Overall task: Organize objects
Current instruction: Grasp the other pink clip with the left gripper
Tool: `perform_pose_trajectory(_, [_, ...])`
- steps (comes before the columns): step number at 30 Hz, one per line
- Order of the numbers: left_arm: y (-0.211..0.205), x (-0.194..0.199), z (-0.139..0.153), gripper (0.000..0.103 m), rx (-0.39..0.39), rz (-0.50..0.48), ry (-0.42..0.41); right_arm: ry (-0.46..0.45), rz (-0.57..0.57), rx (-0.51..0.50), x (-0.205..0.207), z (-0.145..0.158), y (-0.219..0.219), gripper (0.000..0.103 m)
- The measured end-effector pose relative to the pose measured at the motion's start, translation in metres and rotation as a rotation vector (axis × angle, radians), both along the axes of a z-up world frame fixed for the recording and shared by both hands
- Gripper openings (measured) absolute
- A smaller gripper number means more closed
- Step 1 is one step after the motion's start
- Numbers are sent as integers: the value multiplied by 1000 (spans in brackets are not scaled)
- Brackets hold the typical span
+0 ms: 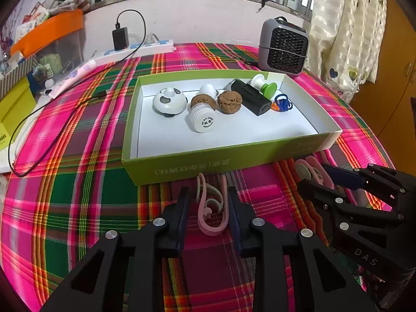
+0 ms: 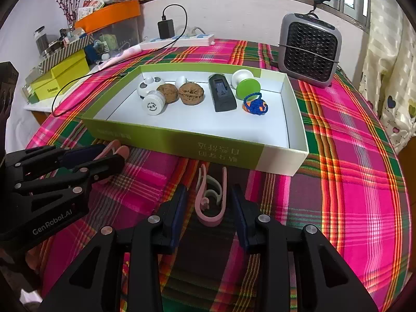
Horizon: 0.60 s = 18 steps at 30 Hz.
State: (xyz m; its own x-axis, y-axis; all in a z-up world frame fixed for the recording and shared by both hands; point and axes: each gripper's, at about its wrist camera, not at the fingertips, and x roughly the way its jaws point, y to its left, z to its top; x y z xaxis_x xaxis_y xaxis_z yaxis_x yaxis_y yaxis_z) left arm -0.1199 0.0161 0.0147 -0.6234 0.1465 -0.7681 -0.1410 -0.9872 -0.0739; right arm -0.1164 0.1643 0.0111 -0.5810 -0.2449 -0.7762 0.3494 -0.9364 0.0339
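A green box lid with a white inside holds a panda toy, a white bottle, two walnuts, a black device, a green-and-white knob and a blue knitted piece. Two pink ear-hook clips lie on the plaid cloth in front of the lid. My left gripper is open around one clip. My right gripper is open around the other clip. Each gripper shows in the other's view, the right and the left.
A grey fan heater stands behind the lid at the right. A power strip with a black charger and its cable lie at the back left. Yellow boxes and an orange-lidded bin crowd the left side.
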Motion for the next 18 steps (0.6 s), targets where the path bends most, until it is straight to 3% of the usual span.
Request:
perform_pose_trajectory(4, [0,0,-1,22,-2,-4,1,1,-1,2,0,0,0,35])
perform_pose_trajectory(11, [0,0,0,22,-1,-2,1,1,-19,-2,-1,0,4,25])
perform_pose_trajectory(18, [1,1,-1,22,-7,-3,3,2,-20,0,0,0,3,25])
